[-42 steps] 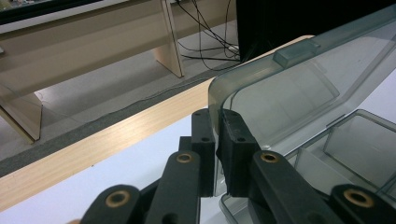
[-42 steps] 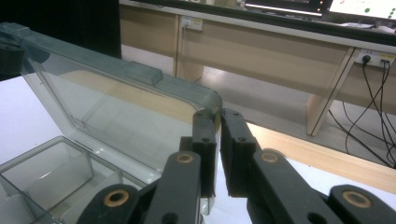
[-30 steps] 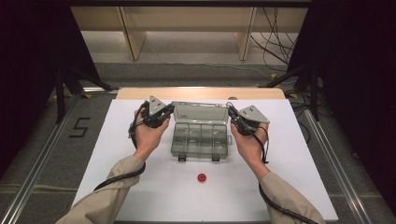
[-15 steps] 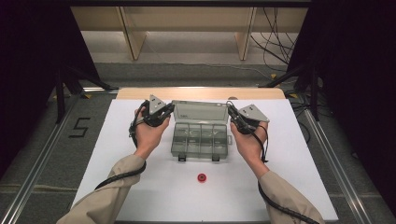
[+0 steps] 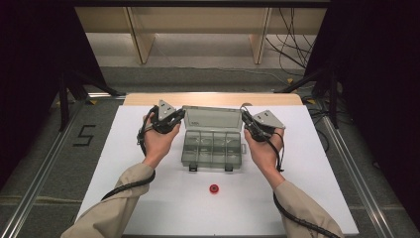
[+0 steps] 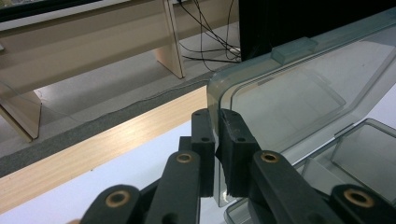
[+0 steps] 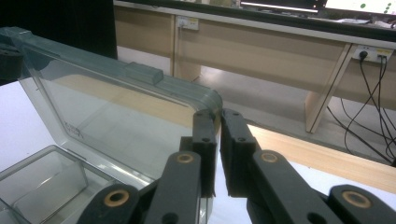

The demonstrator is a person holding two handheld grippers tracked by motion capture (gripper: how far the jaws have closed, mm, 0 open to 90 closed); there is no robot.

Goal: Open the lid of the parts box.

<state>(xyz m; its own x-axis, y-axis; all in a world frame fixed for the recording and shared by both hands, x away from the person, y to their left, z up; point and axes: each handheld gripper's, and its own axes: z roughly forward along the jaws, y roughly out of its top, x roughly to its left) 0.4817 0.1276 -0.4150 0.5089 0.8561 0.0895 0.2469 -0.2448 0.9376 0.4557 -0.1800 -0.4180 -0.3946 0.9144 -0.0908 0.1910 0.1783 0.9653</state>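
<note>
White table (image 5: 124,163) in a dark-curtained bay, wood shelving behind. Clear compartment box (image 5: 212,148) sits mid-table, lid (image 5: 212,119) raised. Left gripper (image 6: 215,140) and right gripper (image 7: 218,140) are each pinched on a top corner of the lid. Judged step: swinging the lid. Next move needs both hands in sync. Red cap (image 5: 214,188) lies near the front.

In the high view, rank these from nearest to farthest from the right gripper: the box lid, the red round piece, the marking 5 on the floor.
1. Box lid: raised at the back of the clear box, its corner pinched in the right gripper.
2. Red round piece: on the white table, in front of the box.
3. Marking 5: on the floor, far left of the table.
</note>
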